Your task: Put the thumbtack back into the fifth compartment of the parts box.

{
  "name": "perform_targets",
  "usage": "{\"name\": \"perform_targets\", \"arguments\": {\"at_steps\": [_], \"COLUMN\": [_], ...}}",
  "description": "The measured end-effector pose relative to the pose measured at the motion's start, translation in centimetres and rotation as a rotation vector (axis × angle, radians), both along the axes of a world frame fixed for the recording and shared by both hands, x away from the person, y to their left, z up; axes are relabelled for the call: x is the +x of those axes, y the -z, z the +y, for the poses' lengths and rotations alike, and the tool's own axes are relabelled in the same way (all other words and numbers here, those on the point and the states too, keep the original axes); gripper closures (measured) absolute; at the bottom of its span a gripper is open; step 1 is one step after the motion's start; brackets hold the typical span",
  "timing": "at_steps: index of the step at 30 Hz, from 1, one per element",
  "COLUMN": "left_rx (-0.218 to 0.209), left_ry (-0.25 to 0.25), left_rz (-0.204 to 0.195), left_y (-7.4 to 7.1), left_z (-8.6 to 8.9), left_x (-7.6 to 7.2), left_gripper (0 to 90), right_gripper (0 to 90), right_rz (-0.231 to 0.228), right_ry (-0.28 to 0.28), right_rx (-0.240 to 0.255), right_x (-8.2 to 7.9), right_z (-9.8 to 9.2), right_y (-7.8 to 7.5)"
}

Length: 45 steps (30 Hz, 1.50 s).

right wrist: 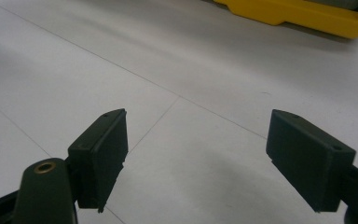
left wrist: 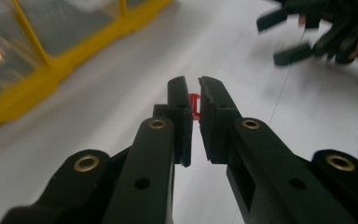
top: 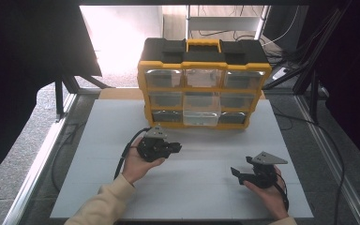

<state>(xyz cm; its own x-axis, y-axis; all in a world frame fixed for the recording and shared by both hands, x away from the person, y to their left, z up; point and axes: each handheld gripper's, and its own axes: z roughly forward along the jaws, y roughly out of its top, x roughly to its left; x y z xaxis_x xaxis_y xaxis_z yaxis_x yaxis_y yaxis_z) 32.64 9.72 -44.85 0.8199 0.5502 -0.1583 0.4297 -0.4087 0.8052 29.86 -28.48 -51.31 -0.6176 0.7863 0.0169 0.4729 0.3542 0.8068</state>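
Two hand-held grippers over a white table (top: 122, 122) before a yellow-and-black drawer organizer (top: 201, 84).
Left gripper (left wrist: 194, 93): jaws nearly together, clamped on a small red piece (left wrist: 195, 105) above the table. Right gripper (right wrist: 196, 140): jaws wide apart, empty. No brand, label or writing is legible on the organizer.

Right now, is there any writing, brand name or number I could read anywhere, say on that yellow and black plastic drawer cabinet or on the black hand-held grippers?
None can be read.
Yellow and black plastic drawer cabinet: no legible label or brand; its clear drawer fronts look blank.
Left gripper, pinching a small red piece: no markings.
Right gripper: no markings.
White tabletop: thin seam lines, no text.
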Motion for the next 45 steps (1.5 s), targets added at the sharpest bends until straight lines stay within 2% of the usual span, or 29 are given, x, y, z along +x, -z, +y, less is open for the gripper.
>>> {"name": "perform_targets", "arguments": {"at_steps": [5, 11, 23, 38, 45], "left_rx": [-0.052, -0.092, -0.111, -0.114, -0.111], "left_ry": [-0.013, -0.021, -0.032, -0.037, -0.042], "left_rz": [-0.025, -0.056, -0.101, -0.117, -0.119], "left_y": [-1.9, -3.5, -6.1, -7.7, -8.0], "left_z": [0.4, 0.8, 0.4, -1.1, -1.9], "left_x": [0.2, 0.5, 1.5, 3.4, 4.2], "left_gripper": [82.2, 82.2, 82.2, 82.2, 82.1], "right_gripper": [21.0, 21.0, 21.0, 21.1, 21.1], "right_rz": [0.0, 0.002, -0.002, -0.01, -0.012], "right_ry": [0.0, -0.001, 0.001, -0.01, -0.006], "right_rx": [0.002, 0.0, 0.002, 0.018, 0.014], "right_x": [0.0, 0.0, 0.0, -0.2, -0.2], "right_z": [0.0, 0.0, 0.0, 0.0, 0.0], "right_y": [0.0, 0.0, 0.0, -0.2, -0.3]}}
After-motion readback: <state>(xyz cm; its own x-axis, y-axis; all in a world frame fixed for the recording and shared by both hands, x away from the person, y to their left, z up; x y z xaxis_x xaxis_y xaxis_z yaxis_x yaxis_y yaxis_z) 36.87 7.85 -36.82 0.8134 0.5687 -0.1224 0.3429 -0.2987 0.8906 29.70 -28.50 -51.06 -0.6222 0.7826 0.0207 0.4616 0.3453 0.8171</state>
